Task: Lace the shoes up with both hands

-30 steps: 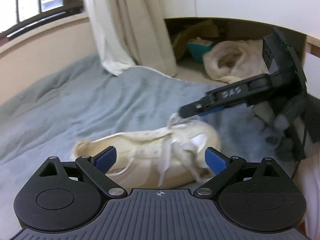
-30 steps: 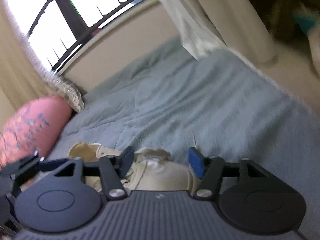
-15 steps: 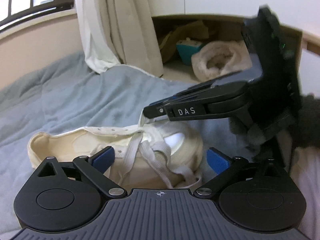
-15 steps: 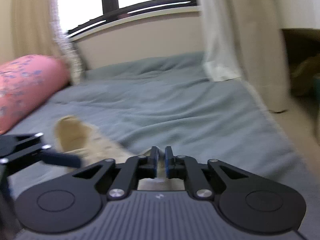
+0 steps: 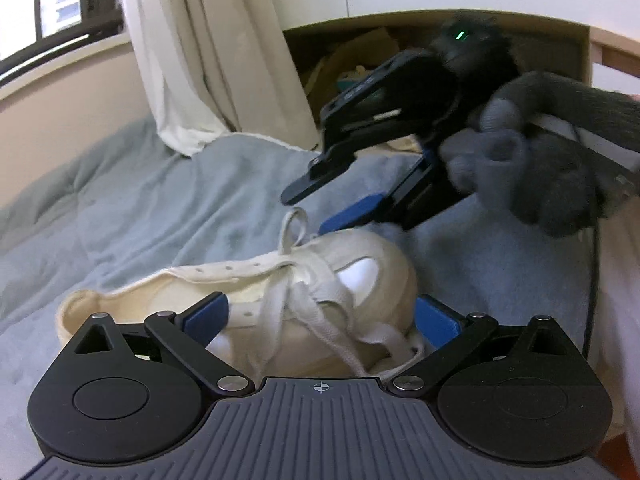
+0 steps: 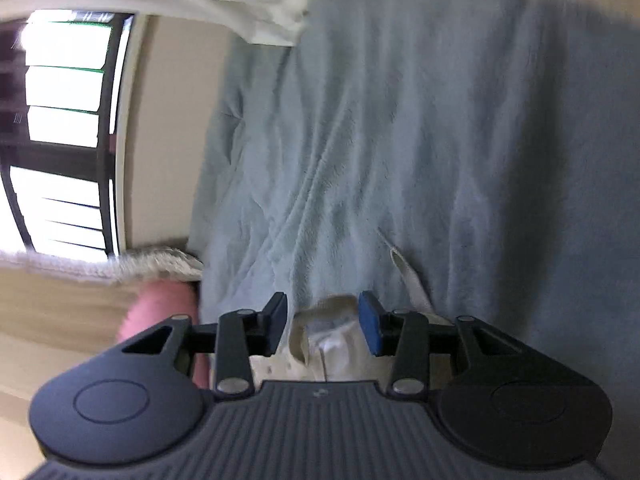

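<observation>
A cream shoe (image 5: pixel 384 280) lies on its side on the grey-blue blanket (image 5: pixel 160 208), with loose off-white laces (image 5: pixel 316 312) tangled across its eyelet rows. My left gripper (image 5: pixel 320 318) is open just in front of the shoe, its blue pads (image 5: pixel 206 316) either side of the laces and gripping nothing. In the left wrist view, a grey-gloved hand (image 5: pixel 540 168) holds my right gripper (image 5: pixel 306 214) rolled on its side and open above the toe, beside an upright lace loop (image 5: pixel 294 222). The right wrist view shows the right gripper (image 6: pixel 324 322) open over shoe fabric (image 6: pixel 332 332), a lace end (image 6: pixel 408 276) beside it.
The blanket (image 6: pixel 400 140) spreads widely beyond the shoe. A pale curtain (image 5: pixel 208 60) hangs at the back by a window (image 6: pixel 64 120). A pink pillow (image 6: pixel 160 308) lies toward the wall. An open recess (image 5: pixel 360 56) holds clutter. A black cable (image 5: pixel 592 280) hangs at the right.
My right gripper was shut on the lace half a second ago; it has opened, let go, rolled sideways and lifted slightly. The left gripper has stayed open and closed in on the shoe.
</observation>
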A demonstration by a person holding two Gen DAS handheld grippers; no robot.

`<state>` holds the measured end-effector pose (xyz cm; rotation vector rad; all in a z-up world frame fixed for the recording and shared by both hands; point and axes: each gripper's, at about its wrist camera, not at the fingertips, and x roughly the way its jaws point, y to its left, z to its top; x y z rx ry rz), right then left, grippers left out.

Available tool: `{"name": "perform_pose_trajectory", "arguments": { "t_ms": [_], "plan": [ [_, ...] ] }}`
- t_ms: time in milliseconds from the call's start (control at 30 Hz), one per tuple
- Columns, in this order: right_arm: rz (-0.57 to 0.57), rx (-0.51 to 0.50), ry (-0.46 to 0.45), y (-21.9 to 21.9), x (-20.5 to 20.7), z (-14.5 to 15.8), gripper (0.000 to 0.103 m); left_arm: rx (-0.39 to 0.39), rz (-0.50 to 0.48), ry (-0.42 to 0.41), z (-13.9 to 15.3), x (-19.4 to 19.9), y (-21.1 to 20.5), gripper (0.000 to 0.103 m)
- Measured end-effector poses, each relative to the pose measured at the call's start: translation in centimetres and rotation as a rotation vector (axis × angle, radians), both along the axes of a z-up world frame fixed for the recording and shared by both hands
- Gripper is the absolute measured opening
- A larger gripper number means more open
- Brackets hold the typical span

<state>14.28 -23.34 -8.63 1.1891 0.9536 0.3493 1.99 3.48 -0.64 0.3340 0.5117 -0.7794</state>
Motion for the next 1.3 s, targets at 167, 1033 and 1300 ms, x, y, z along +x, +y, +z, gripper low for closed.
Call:
{"name": "perform_pose_trajectory", "arguments": {
  "t_ms": [167, 1033, 1300],
  "plan": [
    [-0.033, 0.125, -0.04, -0.3, 1.0, -1.0, 0.039, -0.048, -0.028, 0.018, 0.5, 2.3, 2.9, 0.102],
    [0.219, -0.173, -0.121, 4.4, 0.4, 5.9, 0.067, 0.133, -0.084, 0.047, -1.6, 5.2, 5.4, 0.103],
    [0.279, -0.4, -0.183, 5.9, 0.5, 8.8, 0.067, 0.048, -0.067, 0.094, -1.4, 6.0, 7.3, 0.103]
  ]
}}
